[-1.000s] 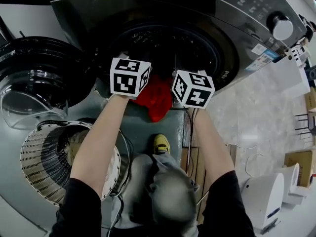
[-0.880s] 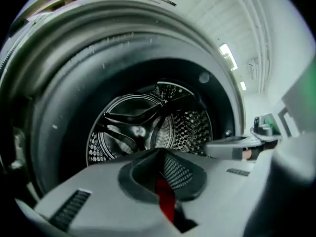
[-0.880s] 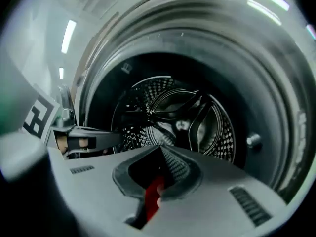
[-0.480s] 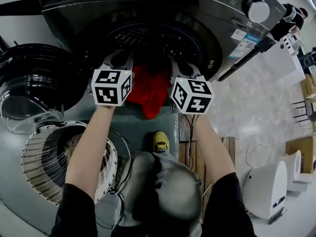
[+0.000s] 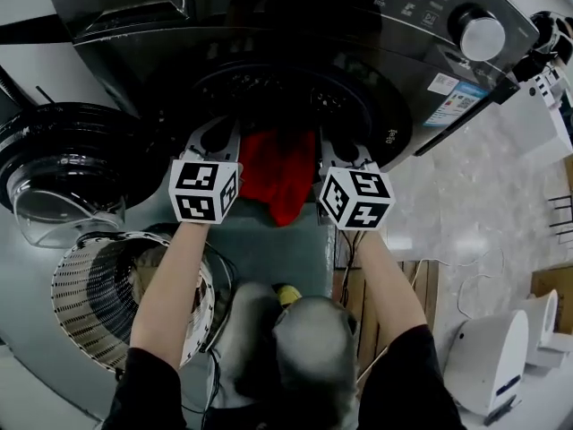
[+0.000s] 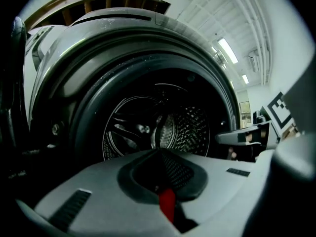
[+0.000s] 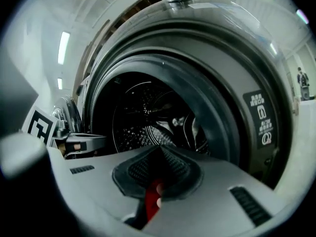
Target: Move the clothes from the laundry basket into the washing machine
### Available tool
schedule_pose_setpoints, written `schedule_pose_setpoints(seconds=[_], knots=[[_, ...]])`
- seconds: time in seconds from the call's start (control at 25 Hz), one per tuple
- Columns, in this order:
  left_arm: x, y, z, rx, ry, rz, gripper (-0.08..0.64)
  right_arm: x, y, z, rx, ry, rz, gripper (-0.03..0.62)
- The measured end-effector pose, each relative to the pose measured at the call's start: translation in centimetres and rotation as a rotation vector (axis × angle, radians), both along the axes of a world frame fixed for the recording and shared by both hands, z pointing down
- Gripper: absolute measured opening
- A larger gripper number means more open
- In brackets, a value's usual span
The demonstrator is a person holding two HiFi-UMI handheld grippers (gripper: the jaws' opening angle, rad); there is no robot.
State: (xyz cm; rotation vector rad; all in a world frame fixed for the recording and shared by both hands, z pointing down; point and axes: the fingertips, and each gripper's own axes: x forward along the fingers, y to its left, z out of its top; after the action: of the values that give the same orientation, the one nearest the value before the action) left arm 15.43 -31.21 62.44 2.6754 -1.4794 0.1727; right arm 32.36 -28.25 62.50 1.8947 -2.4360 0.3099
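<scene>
Holding the red garment (image 5: pixel 277 176) right at the washing machine (image 5: pixel 421 61) mouth, with left gripper (image 5: pixel 218 135) and right gripper (image 5: pixel 337 146) each clamping tight on a side edge. Looking soft, light and floppy, so probably pinching bunched edges, middle sagging anyway.

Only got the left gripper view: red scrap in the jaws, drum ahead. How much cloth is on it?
Observer: Head view shows a whole red garment strung between the left gripper and the right gripper, hanging at the washing machine opening.
Operator: Right one clamped too?
Observer: Yes, the right gripper view has its jaws shut on the garment.
Operator: Basket?
Observer: The laundry basket sits beside the person's left arm; something pale shows inside, can't tell what.
</scene>
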Motion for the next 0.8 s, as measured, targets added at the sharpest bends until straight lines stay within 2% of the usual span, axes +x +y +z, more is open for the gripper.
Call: schedule_pose_setpoints(seconds=[0.16,0.4,0.64,0.8], knots=[[-0.2,0.1,1.2,-0.022,-0.002,-0.012,0.012,-0.2,0.1,1.0,-0.011,-0.022,-0.01,0.005],[-0.1,0.7,0.2,-0.069,0.023,-0.022,0.012,-0.7,0.6,-0.5,-0.017,0.018,-0.031,0.005],[-0.2,2.4,-3.5,-0.13,0.069,-0.052,0.012,-1.1,1.9,-5.1,-0.043,0.014,-0.053,0.005],[-0.1,3.9,-7.0,-0.149,0.059,-0.059,0.012,-1.0,3.5,-8.3,-0.076,-0.007,-0.049,0.005]])
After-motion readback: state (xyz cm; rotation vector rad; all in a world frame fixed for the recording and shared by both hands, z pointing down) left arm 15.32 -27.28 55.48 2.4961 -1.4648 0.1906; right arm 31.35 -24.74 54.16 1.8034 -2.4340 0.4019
